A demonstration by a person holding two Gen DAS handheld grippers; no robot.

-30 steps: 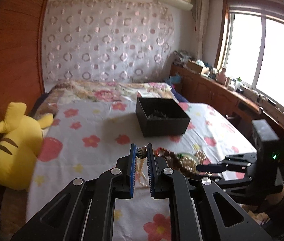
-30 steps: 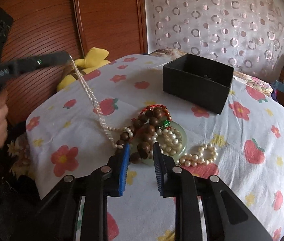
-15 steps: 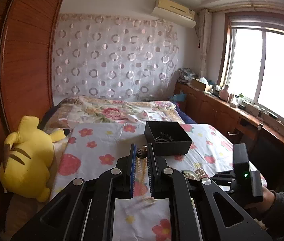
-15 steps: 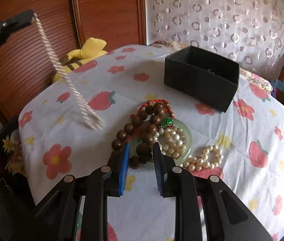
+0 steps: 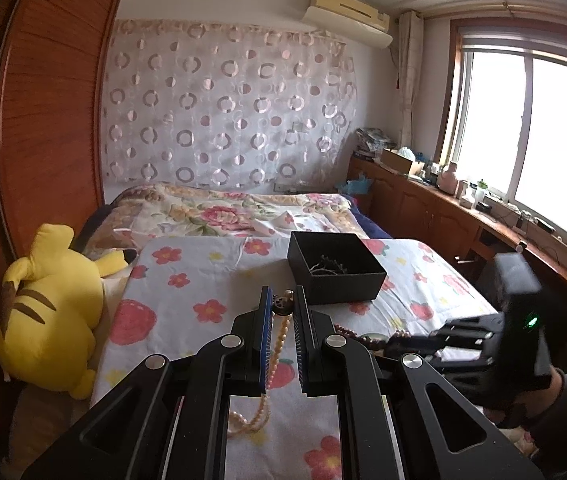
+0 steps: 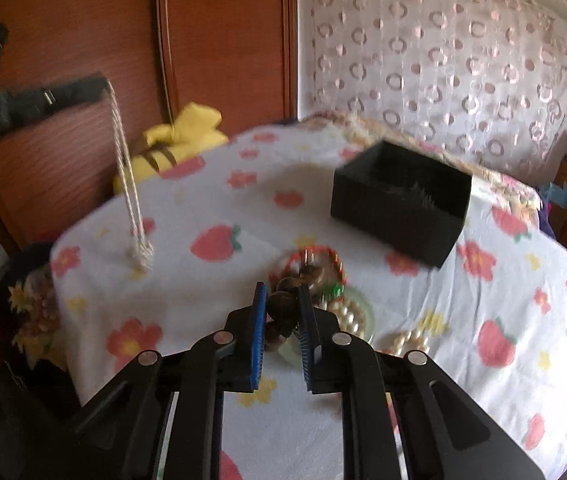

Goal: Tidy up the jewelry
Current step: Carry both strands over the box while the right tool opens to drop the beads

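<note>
My left gripper (image 5: 282, 305) is shut on a long pearl necklace (image 5: 273, 354) by its dark clasp and holds it high above the table; the strand hangs free, as the right wrist view (image 6: 127, 176) shows. My right gripper (image 6: 281, 306) is closed around the brown wooden bead string (image 6: 281, 312) in the jewelry pile. A black open box (image 5: 335, 270) with a chain inside stands further back; it also shows in the right wrist view (image 6: 401, 200). A red bangle (image 6: 315, 260), a green jade ring (image 6: 363, 312) and pearl bracelets (image 6: 411, 340) lie in the pile.
The table has a white floral cloth (image 6: 211, 240). A yellow plush toy (image 5: 47, 316) lies at the left. A bed (image 5: 223, 212) is behind, a wooden wardrobe (image 5: 43, 120) at the left, a counter under the window (image 5: 523, 148) at the right.
My left gripper has lifted the pearl necklace clear of the pile and raised it. My right gripper has moved forward over the brown beads and closed on them.
</note>
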